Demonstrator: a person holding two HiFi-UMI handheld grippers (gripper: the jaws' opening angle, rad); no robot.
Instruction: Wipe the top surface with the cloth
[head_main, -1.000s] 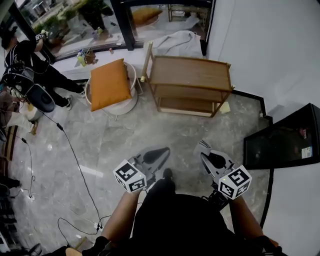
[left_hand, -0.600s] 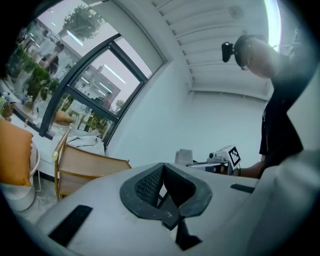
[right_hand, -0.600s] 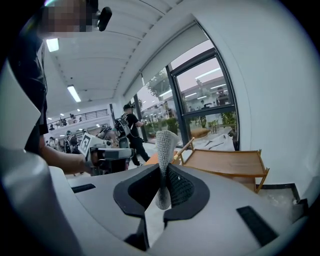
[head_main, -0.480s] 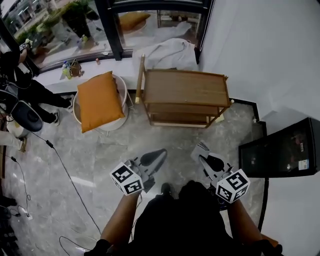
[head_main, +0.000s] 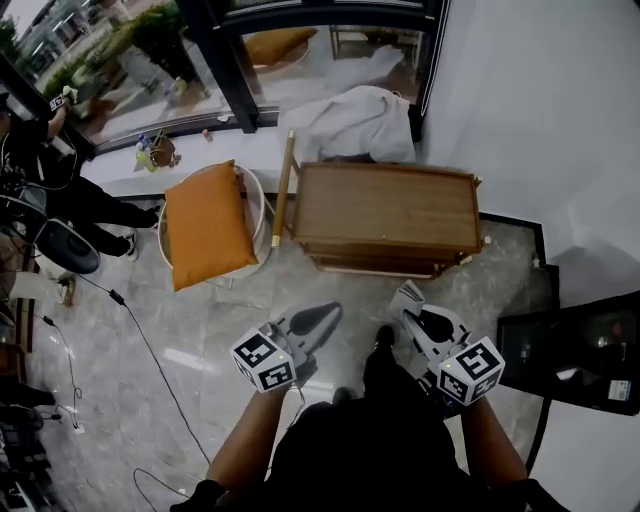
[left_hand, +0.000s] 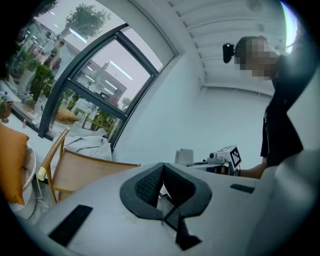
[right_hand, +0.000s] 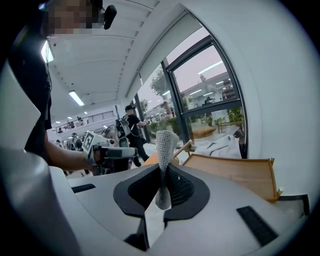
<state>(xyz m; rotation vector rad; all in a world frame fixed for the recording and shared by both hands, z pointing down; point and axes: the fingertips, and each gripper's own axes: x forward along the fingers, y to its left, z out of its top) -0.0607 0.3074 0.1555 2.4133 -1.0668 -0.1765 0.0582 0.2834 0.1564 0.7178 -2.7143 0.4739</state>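
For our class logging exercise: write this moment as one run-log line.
right gripper: shut on cloth | left gripper: shut, empty | table: ahead, untouched

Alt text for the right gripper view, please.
The right hand-held gripper is shut on a grey cloth that stands up between its jaws. Ahead to the right is a wooden table; the left hand-held gripper shows at left.
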